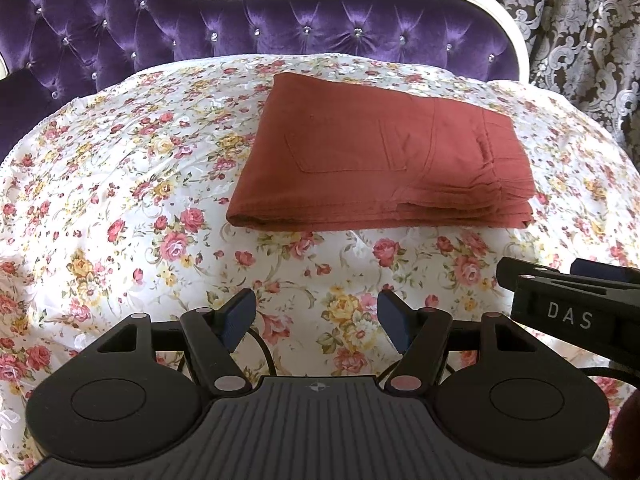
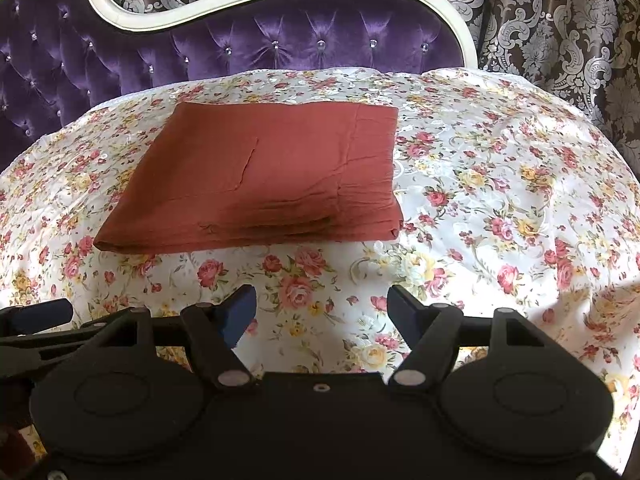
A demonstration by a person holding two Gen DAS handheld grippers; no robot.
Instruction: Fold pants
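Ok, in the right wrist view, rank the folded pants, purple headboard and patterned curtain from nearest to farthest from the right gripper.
From the right gripper, jaws open:
1. Folded pants, just ahead, slightly left, on the floral bedspread.
2. Purple headboard, behind the bed.
3. Patterned curtain, behind the headboard, upper right.

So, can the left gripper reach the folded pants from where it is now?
Probably yes. The left gripper is open and empty, and only bare floral sheet lies between it and the near edge of the pants. The right gripper sits beside it, not in front.
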